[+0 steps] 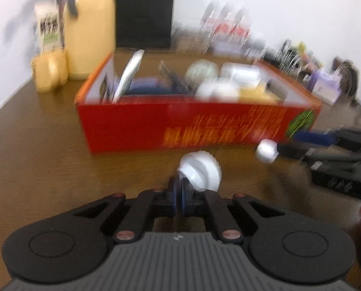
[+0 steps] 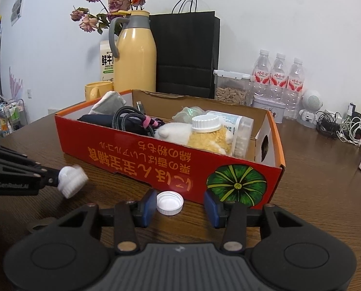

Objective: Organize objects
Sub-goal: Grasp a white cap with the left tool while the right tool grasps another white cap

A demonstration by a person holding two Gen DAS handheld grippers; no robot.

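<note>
Lying between open right gripper (image 2: 180, 206) fingers: white cap (image 2: 169, 203).

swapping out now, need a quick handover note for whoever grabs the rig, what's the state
Left gripper: shut on the rim of a ribbed white cap, held above the table.
Right gripper: open, straddling a second white cap that lies open side up on the table by the red box.
Done: box already holds cables, a jar, cloths.
Left: both caps likely go in the box.
</note>
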